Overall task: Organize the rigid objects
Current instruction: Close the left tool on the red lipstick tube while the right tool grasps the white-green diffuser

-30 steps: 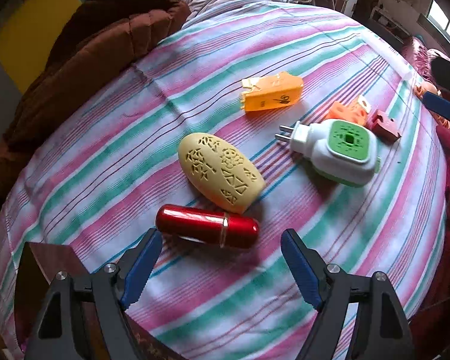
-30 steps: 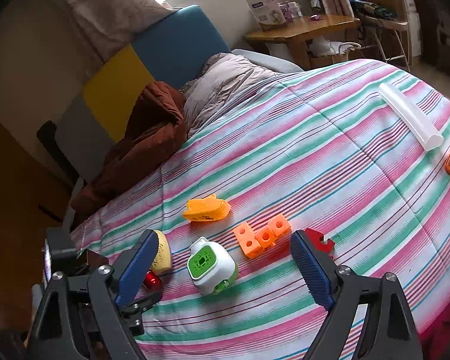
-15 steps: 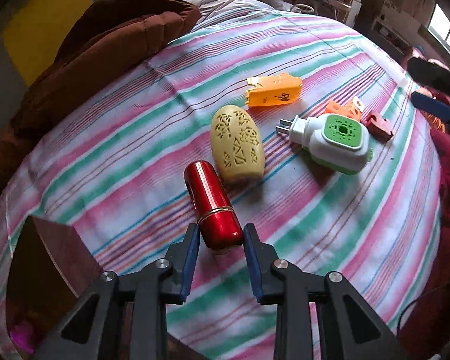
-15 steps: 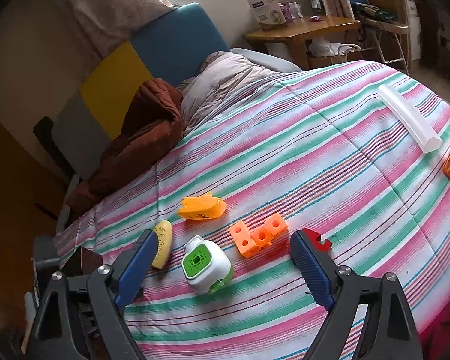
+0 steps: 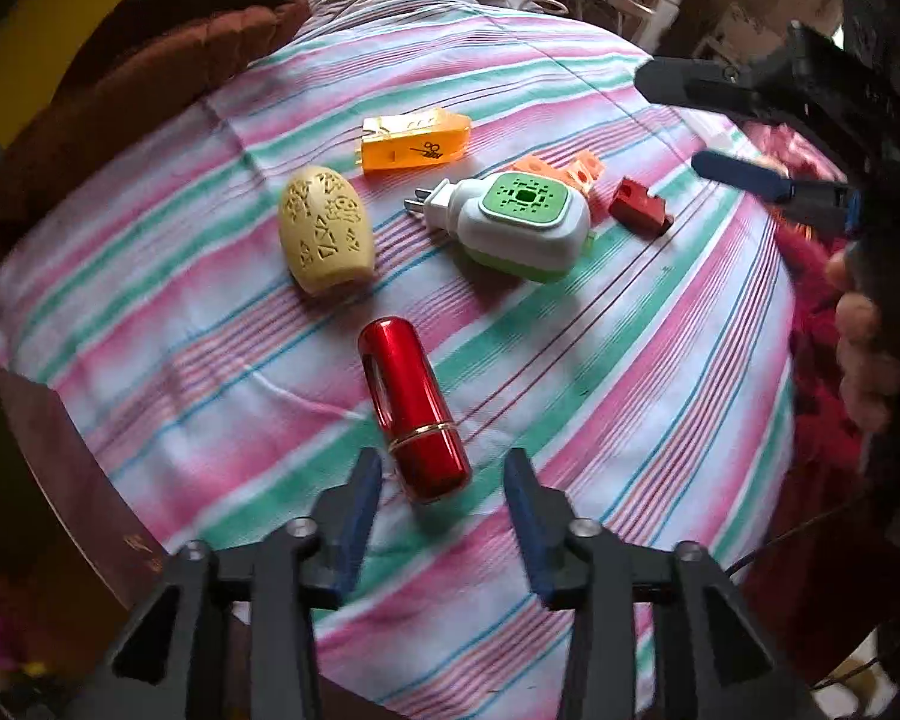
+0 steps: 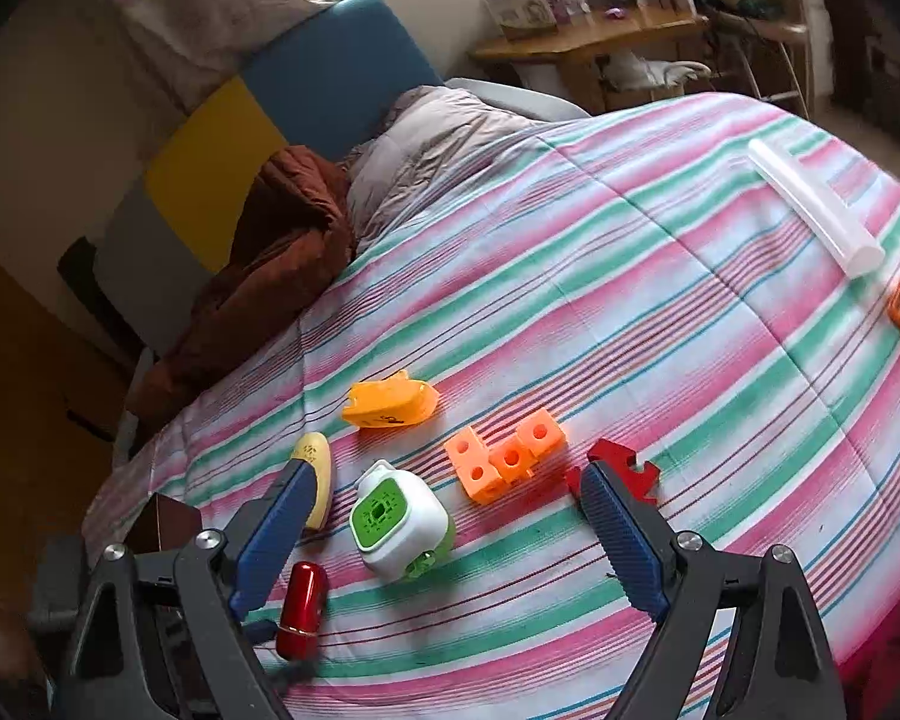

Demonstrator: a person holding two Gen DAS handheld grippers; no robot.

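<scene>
Left gripper [image 5: 443, 501] has its jaws apart, either side of the near end of the red lipstick tube [image 5: 413, 407], not touching it. The tube lies on the striped bedspread [image 5: 630, 372], just below the plug-in mosquito repeller [image 5: 513, 221]. Right gripper [image 6: 444, 531] is spread wide above that repeller, holding nothing.

left tool [image 5: 443, 501] parted, right tool [image 6: 444, 531] spread wide
</scene>
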